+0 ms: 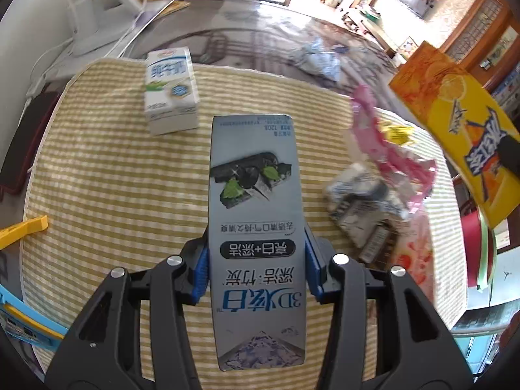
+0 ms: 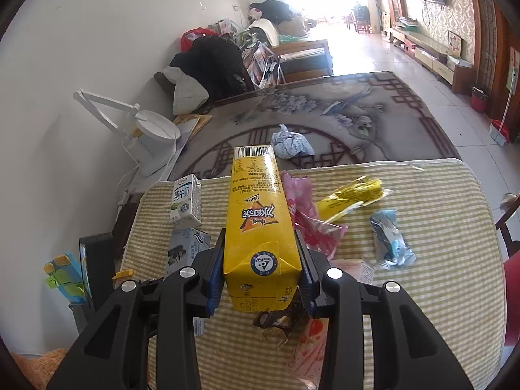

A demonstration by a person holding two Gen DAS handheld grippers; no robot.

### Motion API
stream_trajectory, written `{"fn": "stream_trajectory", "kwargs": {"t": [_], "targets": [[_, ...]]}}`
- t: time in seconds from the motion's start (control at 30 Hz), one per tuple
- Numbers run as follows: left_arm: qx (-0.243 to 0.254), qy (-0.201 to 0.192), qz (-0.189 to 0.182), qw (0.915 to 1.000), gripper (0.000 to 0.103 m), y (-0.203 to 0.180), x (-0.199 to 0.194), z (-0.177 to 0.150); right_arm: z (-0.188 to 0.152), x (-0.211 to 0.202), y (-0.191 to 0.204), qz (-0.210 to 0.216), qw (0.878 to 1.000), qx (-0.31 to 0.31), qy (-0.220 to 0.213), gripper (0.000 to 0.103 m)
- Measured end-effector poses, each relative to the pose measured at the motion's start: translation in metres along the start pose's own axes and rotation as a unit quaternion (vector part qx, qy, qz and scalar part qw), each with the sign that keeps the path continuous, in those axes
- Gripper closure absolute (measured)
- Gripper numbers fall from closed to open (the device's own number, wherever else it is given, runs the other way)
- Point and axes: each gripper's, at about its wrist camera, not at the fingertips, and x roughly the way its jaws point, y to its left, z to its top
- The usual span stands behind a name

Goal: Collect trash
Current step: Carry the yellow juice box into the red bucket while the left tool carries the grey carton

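Note:
My left gripper (image 1: 256,260) is shut on a grey toothpaste box (image 1: 256,201), held above the yellow striped mat (image 1: 113,178). The box also shows in the right wrist view (image 2: 183,252). My right gripper (image 2: 260,266) is shut on a yellow iced-tea carton (image 2: 260,221), also seen at the right of the left wrist view (image 1: 461,123). A white milk carton (image 1: 170,89) (image 2: 186,201) stands on the mat's far left. A pink wrapper (image 1: 386,143) (image 2: 308,217), a yellow wrapper (image 2: 351,196), a blue wrapper (image 2: 391,240) and a crumpled grey wrapper (image 1: 360,201) lie on the mat.
A crumpled blue-white paper (image 2: 291,144) lies on the patterned cloth (image 2: 341,113) beyond the mat. A white desk lamp (image 2: 152,133) stands at the left by the wall. A yellow clip (image 1: 22,227) lies at the mat's left edge. A dark object (image 1: 29,136) sits left of the mat.

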Motion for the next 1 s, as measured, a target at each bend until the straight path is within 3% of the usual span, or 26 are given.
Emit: {"fn": "stream_trajectory", "kwargs": {"t": [0.53,0.73,1.0], "targets": [[0.063,-0.023,-0.02,0.9975,0.058,-0.085,-0.024,-0.016,-0.036,-0.044,-0.064,-0.002,0.998,0.057,-0.018,0.066],[0.065,-0.03,-0.016,0.9973,0.058,-0.12,-0.028,-0.025,-0.046,-0.063,-0.099,0.001,0.997,0.068,-0.019,0.066],[0.09,-0.027,-0.028,0.9952,0.058,-0.194,-0.018,-0.039,-0.06,-0.107,-0.166,-0.014,0.995,0.094,-0.03,0.066]]}}
